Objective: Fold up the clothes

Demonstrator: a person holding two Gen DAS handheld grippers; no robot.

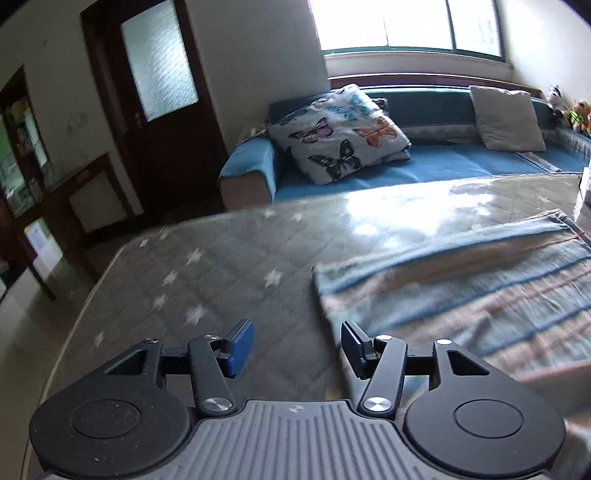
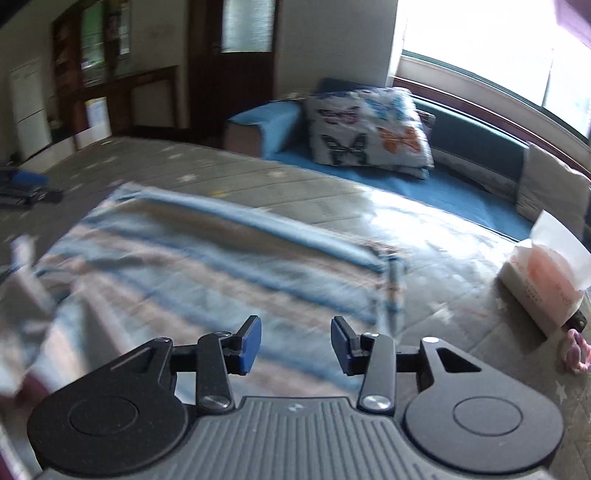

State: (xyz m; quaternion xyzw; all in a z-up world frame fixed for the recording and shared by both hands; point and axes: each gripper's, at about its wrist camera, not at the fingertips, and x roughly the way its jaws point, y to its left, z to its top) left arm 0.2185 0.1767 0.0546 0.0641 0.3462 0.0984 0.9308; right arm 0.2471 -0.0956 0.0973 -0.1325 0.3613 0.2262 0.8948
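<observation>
The striped towel (image 2: 207, 258) lies flat on the quilted tabletop (image 1: 221, 266), partly folded. Both the left tongs (image 1: 297, 349) and the right tongs (image 2: 296, 345) are released, grasping nothing. The cloth looks soft and light; the near corners seem best to hold.

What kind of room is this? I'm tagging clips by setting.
Probably a home living room: a blue sofa with a butterfly cushion under a window, and a striped cloth on a quilted table.

Left claw (image 1: 297, 349) gapes empty beside striped cloth (image 1: 461, 280) on starred mattress (image 1: 221, 266).
</observation>
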